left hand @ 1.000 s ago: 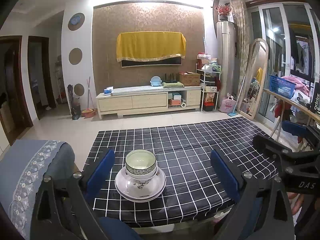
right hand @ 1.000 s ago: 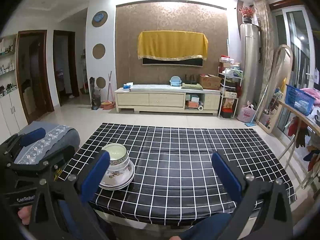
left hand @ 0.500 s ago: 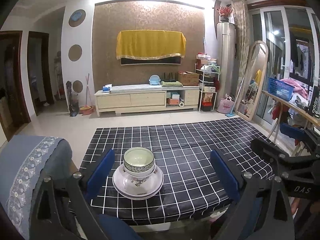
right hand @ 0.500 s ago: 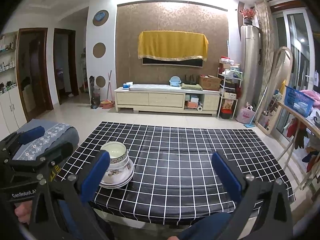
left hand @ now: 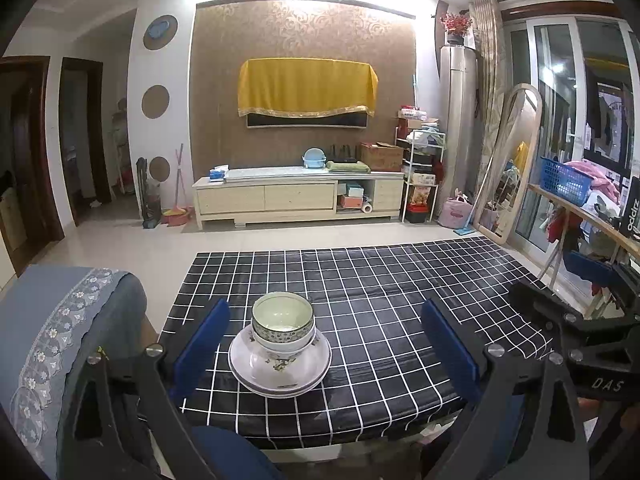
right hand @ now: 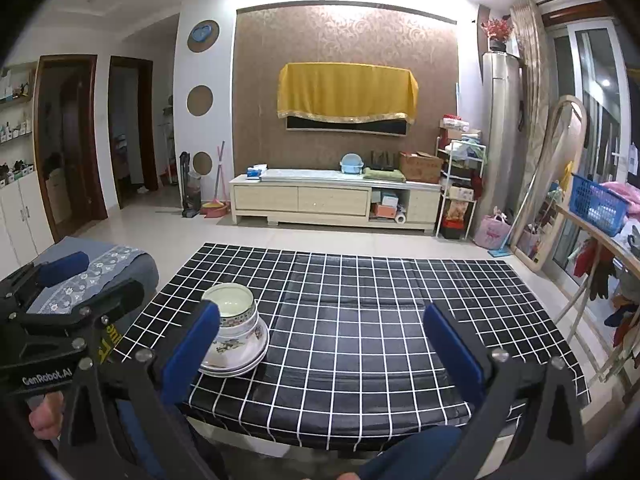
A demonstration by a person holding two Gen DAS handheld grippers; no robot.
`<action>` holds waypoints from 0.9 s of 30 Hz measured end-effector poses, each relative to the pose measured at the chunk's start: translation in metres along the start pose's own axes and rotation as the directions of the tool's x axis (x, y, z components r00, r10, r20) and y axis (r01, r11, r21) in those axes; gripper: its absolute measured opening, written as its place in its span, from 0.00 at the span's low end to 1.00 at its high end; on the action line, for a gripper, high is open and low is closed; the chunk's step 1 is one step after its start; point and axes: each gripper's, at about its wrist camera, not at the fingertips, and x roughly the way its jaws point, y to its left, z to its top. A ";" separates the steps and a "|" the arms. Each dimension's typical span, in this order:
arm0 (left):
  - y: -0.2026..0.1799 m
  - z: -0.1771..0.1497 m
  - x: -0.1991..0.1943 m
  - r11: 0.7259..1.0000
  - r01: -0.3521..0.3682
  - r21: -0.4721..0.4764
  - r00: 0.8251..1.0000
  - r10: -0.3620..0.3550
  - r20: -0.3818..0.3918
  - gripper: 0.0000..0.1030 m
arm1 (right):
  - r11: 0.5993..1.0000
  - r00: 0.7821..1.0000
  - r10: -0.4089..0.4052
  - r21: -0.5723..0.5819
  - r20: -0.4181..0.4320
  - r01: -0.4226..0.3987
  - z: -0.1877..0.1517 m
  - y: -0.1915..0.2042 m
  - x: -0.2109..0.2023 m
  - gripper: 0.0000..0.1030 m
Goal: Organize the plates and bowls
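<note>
You have pulled both tongs, left gripper (left hand: 326, 338) and right gripper (right hand: 322, 336), back a little, wide and holding nothing, so the bowls (left hand: 283, 322) sit stacked on the plates (left hand: 280, 368) near the table (left hand: 400, 300) edge and look tidy

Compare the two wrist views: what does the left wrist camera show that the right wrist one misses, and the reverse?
Left wrist only: the right gripper seen from the side, at the right edge.

Right wrist only: white cabinets with shelves on the left wall, and the left gripper from the side.

Both: the stack of patterned ceramic bowls and plates on the black grid-patterned tablecloth, the yellow cloth-covered television, the blue plastic basket. Both grippers are open, holding nothing.
</note>
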 end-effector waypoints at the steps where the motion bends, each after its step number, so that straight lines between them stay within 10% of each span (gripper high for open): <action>1: 0.000 0.000 0.000 1.000 -0.002 0.003 1.000 0.002 -0.002 0.93 | 1.000 1.000 0.002 -0.002 -0.004 -0.002 0.000 0.001 0.000 1.00; 27: -0.001 -0.004 -0.002 1.000 0.030 0.005 0.999 -0.029 -0.017 0.93 | 1.000 1.000 -0.016 -0.009 -0.026 0.015 -0.001 0.001 0.001 1.00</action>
